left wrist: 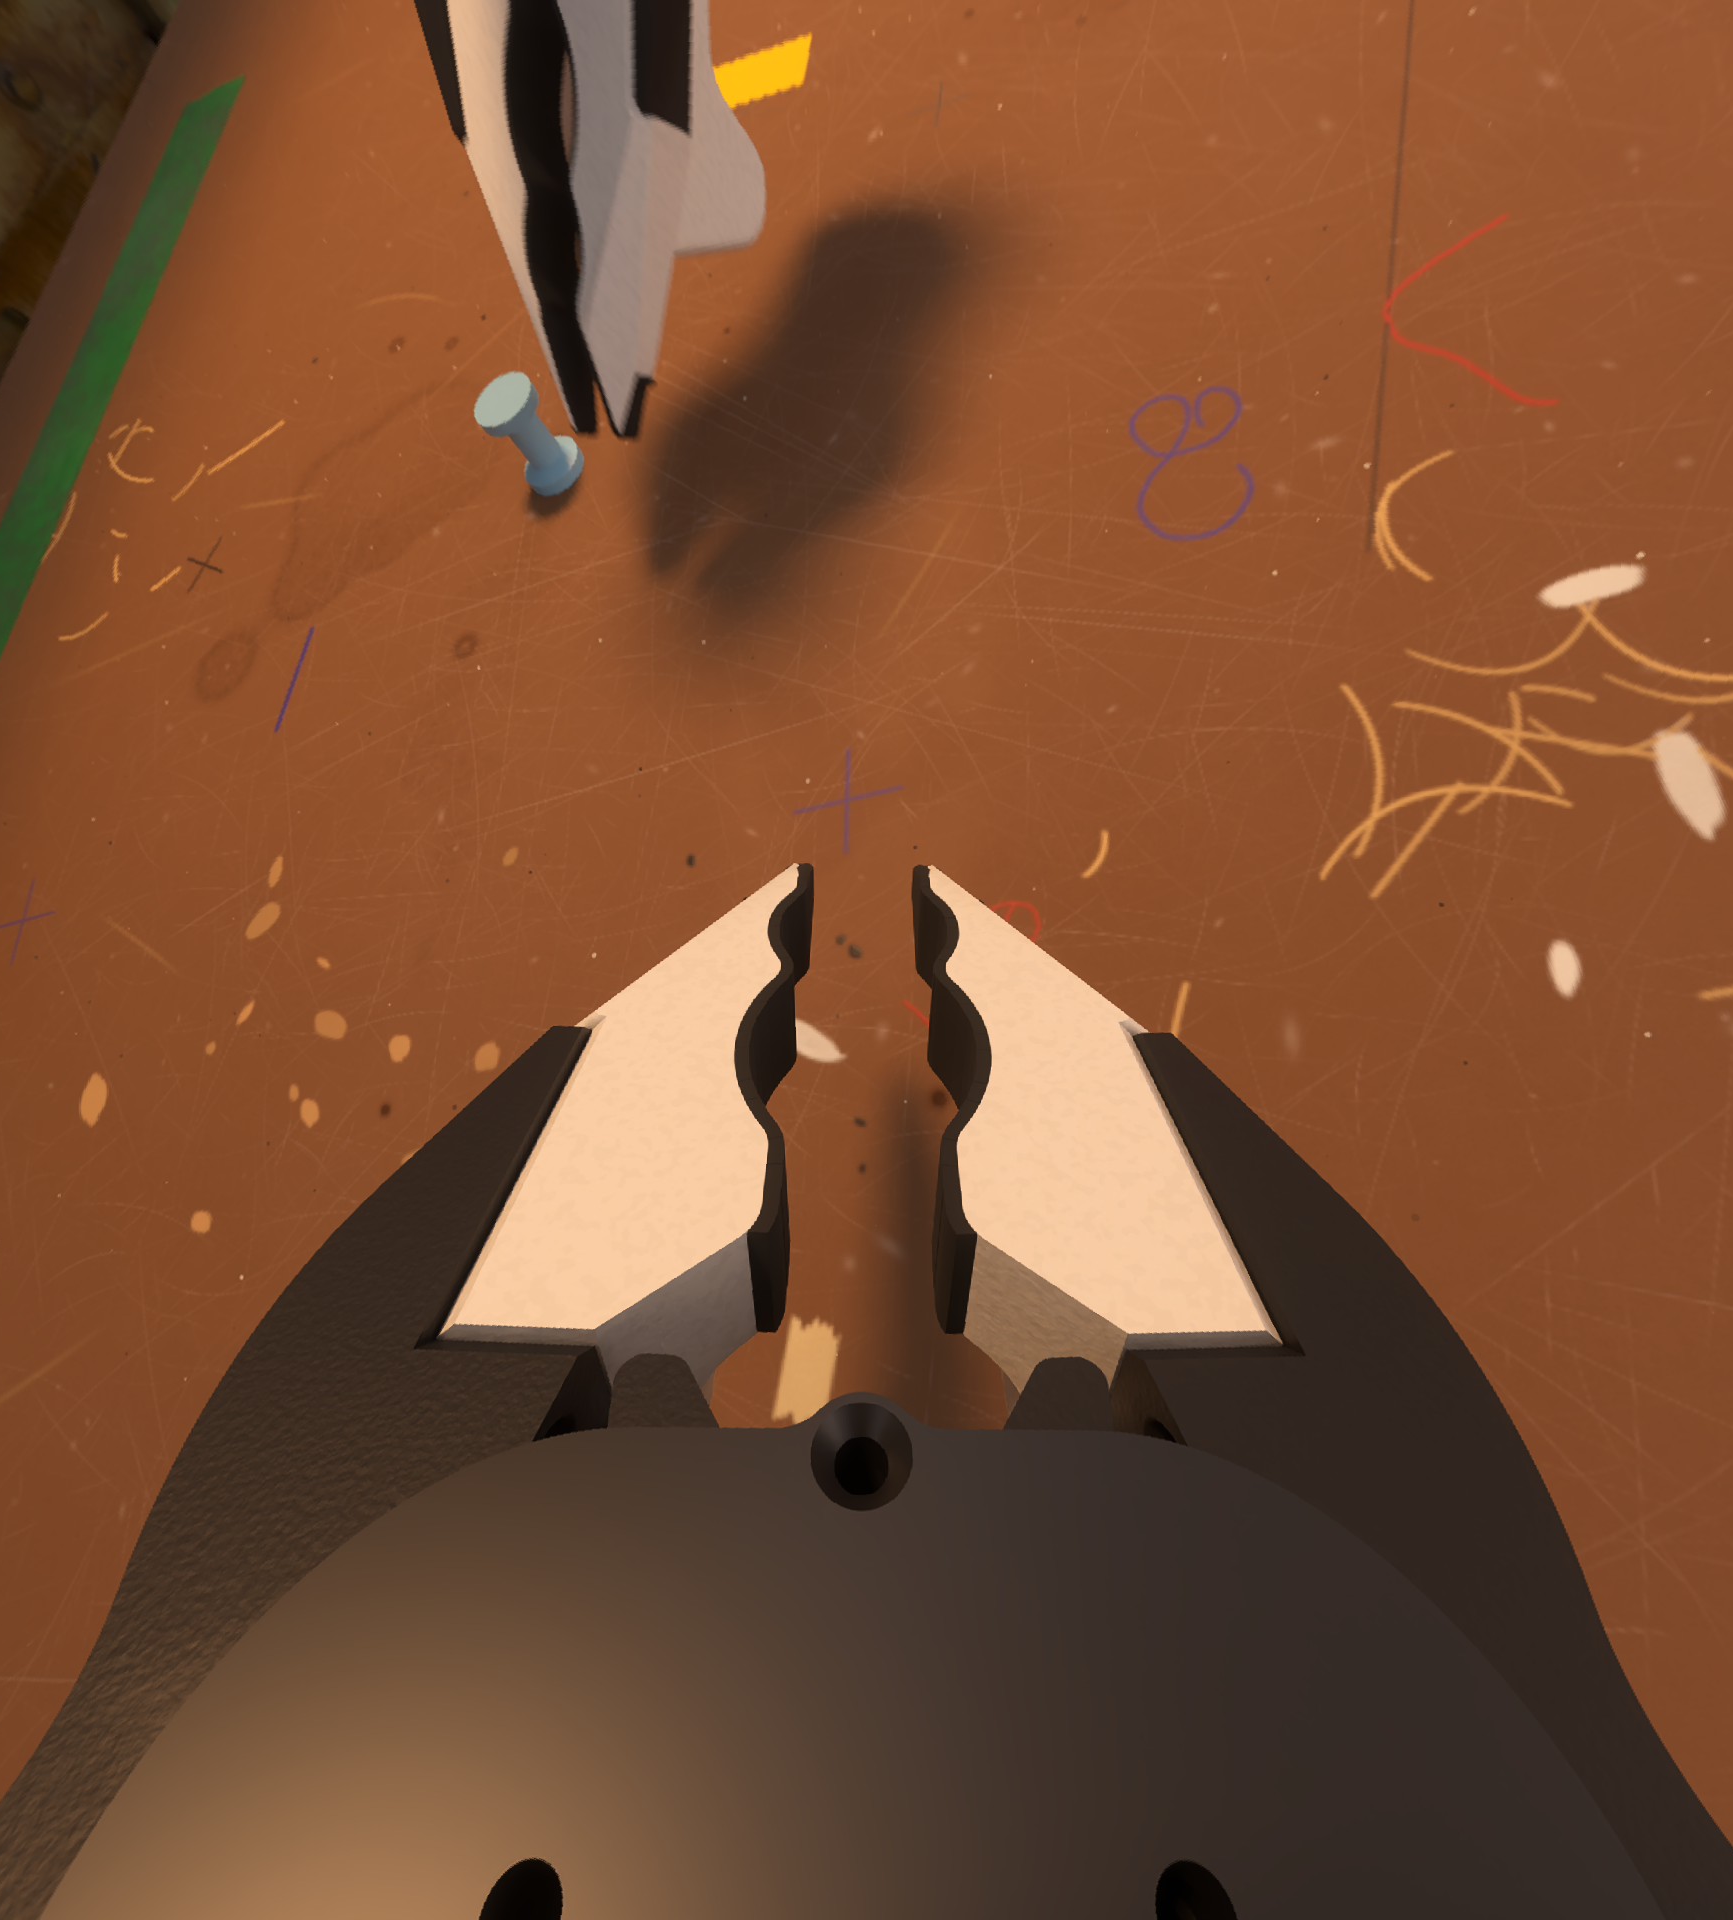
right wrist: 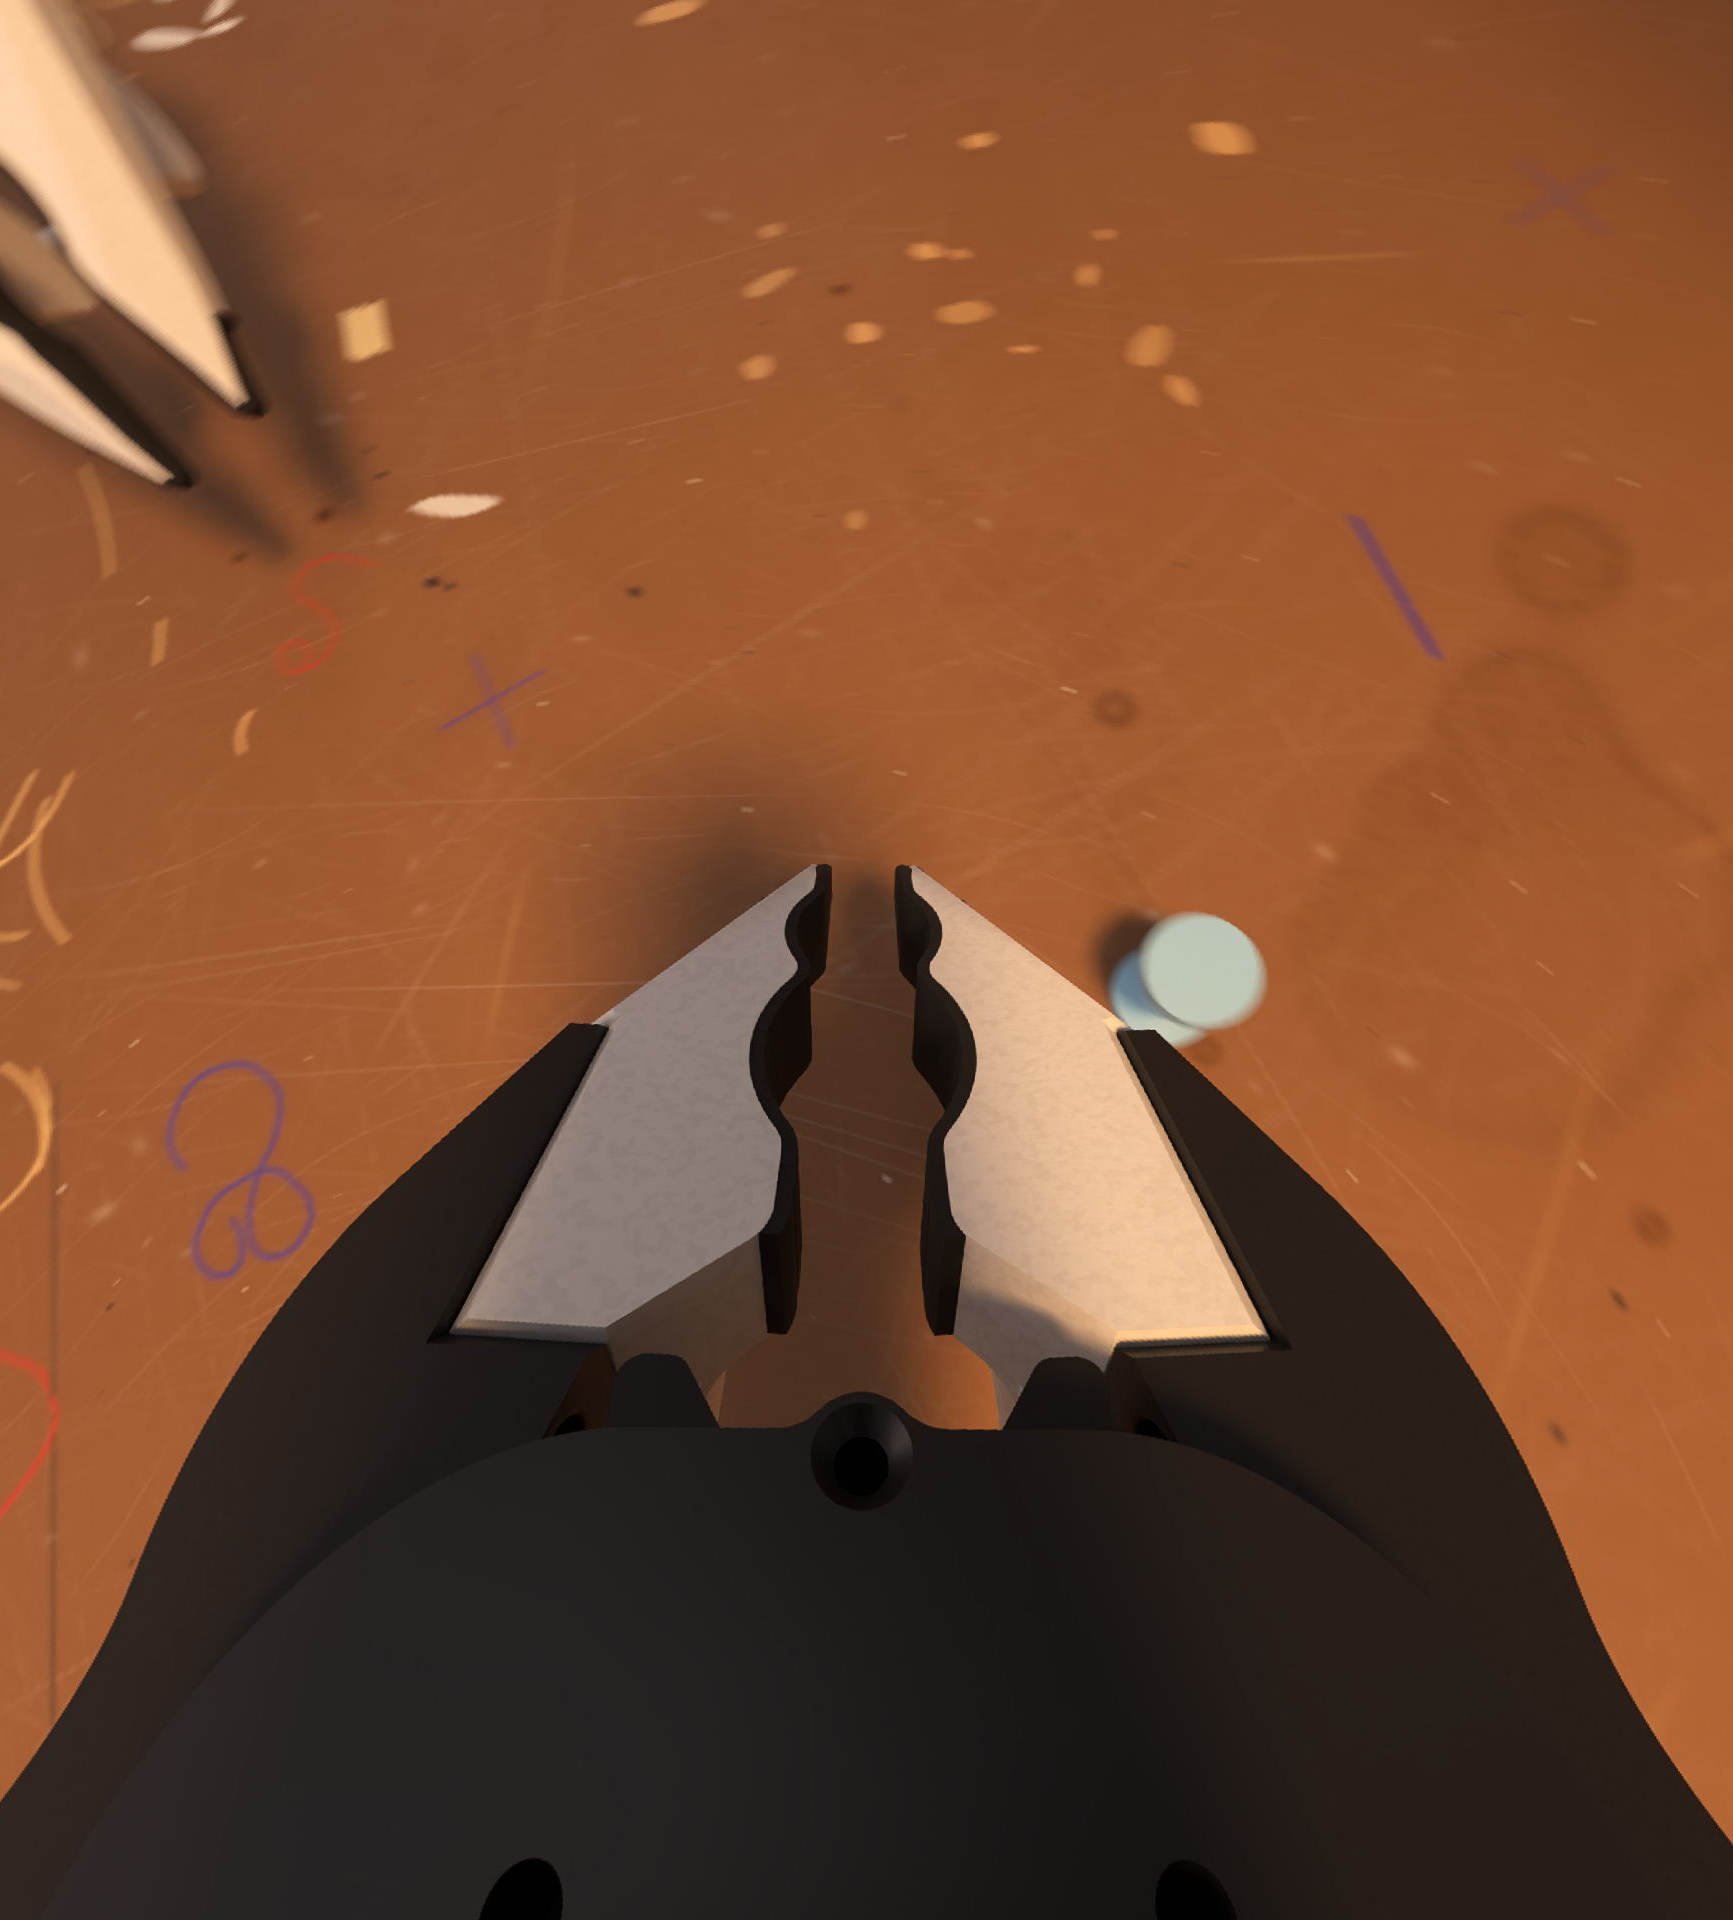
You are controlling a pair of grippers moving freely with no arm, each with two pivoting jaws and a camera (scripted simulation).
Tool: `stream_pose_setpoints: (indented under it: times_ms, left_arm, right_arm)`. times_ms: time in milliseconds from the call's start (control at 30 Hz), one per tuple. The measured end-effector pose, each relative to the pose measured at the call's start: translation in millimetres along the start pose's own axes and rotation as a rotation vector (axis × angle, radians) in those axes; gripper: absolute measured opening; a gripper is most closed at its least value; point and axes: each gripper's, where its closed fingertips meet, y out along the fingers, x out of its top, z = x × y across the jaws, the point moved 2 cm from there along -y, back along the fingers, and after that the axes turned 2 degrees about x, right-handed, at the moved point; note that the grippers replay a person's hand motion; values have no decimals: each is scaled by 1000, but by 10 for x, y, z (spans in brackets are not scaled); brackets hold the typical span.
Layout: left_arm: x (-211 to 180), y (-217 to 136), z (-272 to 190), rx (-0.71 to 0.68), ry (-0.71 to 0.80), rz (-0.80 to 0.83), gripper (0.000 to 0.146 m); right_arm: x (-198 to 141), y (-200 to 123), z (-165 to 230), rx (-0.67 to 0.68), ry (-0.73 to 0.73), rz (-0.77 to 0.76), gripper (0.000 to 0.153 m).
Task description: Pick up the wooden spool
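The spool (left wrist: 529,436) is pale blue with two round flanges and stands on end on the scratched brown table (left wrist: 1049,644). In the right wrist view the spool (right wrist: 1189,977) sits just right of my right gripper's right finger, outside the jaws. My right gripper (right wrist: 860,873) is open by a narrow gap, empty, and points down at the table. It also shows in the left wrist view (left wrist: 613,421), with its tips close beside the spool. My left gripper (left wrist: 862,873) is open by a narrow gap, empty, and well short of the spool. It also shows in the right wrist view (right wrist: 218,447).
A green strip (left wrist: 62,436) runs along the table's left edge, with a drop beyond it. A yellow patch (left wrist: 763,71) lies far behind the right gripper. Scratches, pen marks and pale flecks cover the tabletop.
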Motion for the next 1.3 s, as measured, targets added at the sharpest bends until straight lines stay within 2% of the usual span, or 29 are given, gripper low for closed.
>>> stream_pose_setpoints:
  times_ms: [67, 167, 400, 600, 733, 833, 900, 967, 1067, 1200, 1300]
  left_arm:
    - [-19, 14, -7, -1, 6, 18, 19]
    - [-21, 17, -9, 1, 11, 23, 20]
    - [-40, 21, -2, 4, 8, 37, 23]
    - [-52, 39, -17, -6, 9, 46, 24]
    - [-54, 58, -36, -12, 18, 55, 24]
    - [-48, 56, -33, -10, 18, 52, 24]
    - [-44, 52, -26, -5, 18, 49, 24]
    - [-31, 44, -11, 5, 16, 40, 24]
    - [18, 16, 48, 38, 5, 8, 25]
    - [172, -72, 209, 160, -10, -92, 31]
    - [275, -120, 269, 222, 2, -148, 37]
  right_arm:
    - [-28, -96, -136, -65, 59, -34, 13]
    - [-96, -189, -256, -73, 119, -77, 16]
    - [-225, -247, -463, -166, 217, -59, 17]
    - [-331, -103, -547, -195, 250, 48, 26]
    - [-250, -38, -637, -241, 240, 46, 36]
    - [-273, 47, -658, -215, 261, 87, 30]
    - [-267, 71, -638, -206, 238, 86, 23]
    - [-240, 74, -594, -202, 208, 85, 23]
    - [-37, 50, -416, -146, 98, -6, 23]
    - [343, 35, 127, 49, -91, -182, 23]
    - [525, 94, 566, 171, -246, -230, 23]
